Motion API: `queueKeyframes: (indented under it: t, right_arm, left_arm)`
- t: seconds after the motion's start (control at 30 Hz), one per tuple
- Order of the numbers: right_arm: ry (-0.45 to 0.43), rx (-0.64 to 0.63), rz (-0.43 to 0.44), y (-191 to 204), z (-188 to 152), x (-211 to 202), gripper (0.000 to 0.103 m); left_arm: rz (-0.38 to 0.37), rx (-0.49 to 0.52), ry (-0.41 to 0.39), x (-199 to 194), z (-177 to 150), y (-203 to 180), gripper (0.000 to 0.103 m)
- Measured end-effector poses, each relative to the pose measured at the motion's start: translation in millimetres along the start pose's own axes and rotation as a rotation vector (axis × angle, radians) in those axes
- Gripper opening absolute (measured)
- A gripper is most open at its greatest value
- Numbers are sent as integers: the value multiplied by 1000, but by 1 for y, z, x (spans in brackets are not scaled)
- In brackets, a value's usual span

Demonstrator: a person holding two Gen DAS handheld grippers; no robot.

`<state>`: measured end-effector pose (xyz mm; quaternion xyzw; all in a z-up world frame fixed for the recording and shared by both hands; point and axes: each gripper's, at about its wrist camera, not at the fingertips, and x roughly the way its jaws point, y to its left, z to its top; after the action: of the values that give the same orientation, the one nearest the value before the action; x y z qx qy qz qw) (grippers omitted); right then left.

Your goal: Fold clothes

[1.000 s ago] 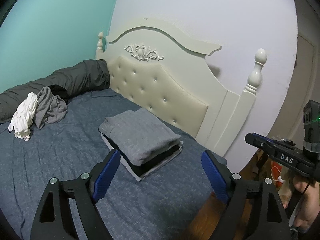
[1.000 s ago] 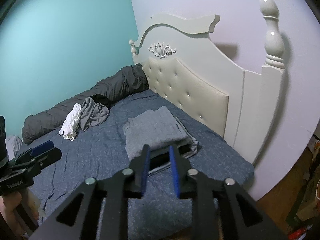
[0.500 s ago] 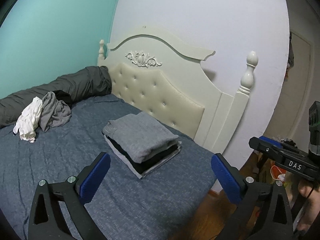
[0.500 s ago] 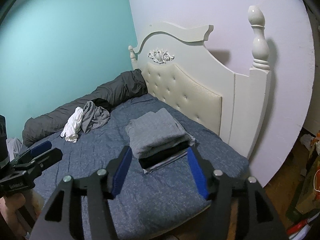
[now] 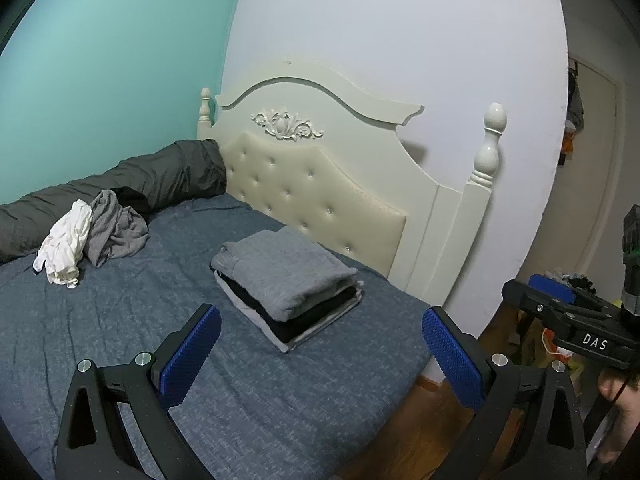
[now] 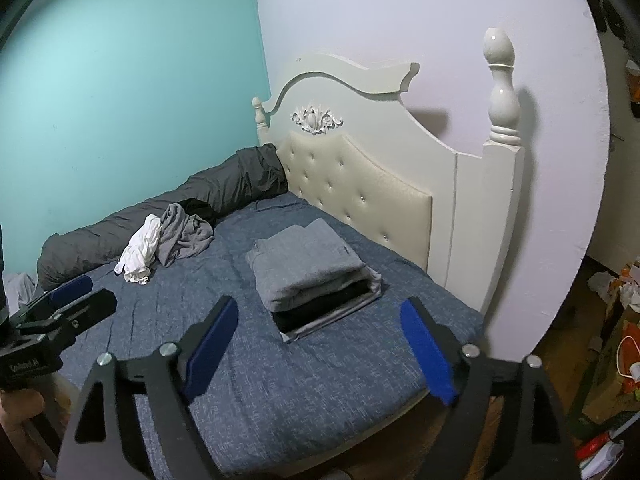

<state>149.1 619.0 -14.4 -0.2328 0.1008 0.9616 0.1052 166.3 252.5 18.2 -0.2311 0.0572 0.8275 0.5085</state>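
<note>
Two grippers, left (image 5: 320,354) and right (image 6: 320,344), hung spread and empty; stack (image 5: 286,284) sat mid-frame, so next I judged: fetch the pile (image 5: 94,236), upper left.

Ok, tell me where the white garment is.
The white garment lies crumpled on the bed, left in both views, against the grey garment, before the dark bolster.
</note>
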Motion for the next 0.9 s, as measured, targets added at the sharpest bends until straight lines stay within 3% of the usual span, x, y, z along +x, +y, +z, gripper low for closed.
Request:
queueKeyframes:
  t: [0.43,0.9]
  right_arm:
    - [-25,14,-13,0,-13,-12,94]
    - [-20,0,-1,7,-22,-18,94]
  left_arm:
    - [14,-28,12,-12,-11,6,103]
    - [28,-9,43,-12,-25,3,103]
